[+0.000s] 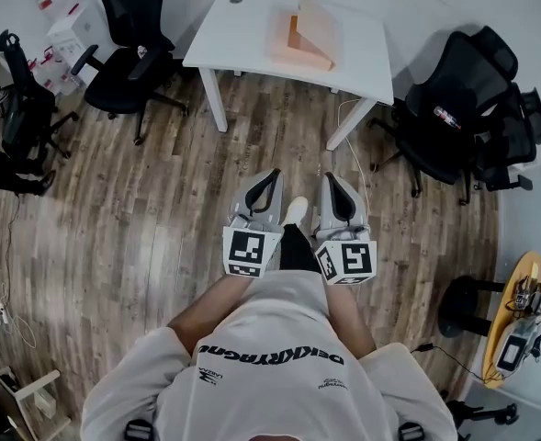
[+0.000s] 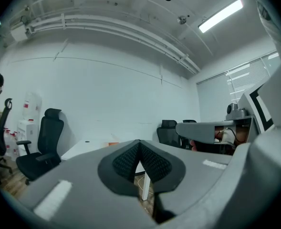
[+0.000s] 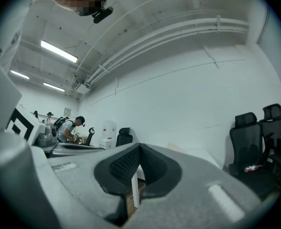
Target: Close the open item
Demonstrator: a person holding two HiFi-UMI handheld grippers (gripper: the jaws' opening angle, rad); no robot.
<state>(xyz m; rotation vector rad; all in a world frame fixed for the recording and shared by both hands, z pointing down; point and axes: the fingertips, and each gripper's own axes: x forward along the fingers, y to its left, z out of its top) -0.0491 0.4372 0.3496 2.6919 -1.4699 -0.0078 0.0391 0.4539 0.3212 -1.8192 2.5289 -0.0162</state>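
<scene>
Your left gripper (image 1: 269, 176) and right gripper (image 1: 332, 179) are pinched together and empty, so step squarely up to the table (image 1: 238, 42) before pressing the open box (image 1: 300, 40) lid down.

Box (image 1: 304, 37) on table (image 1: 236, 33) — chairs (image 1: 130, 58) beside

Large black lettering across the person's white shirt (image 1: 279, 315), upside down and not surely readable, small logos beneath it illegible, red labels on white boxes (image 1: 68, 33) left of the white table (image 1: 242, 39) unreadable
</scene>
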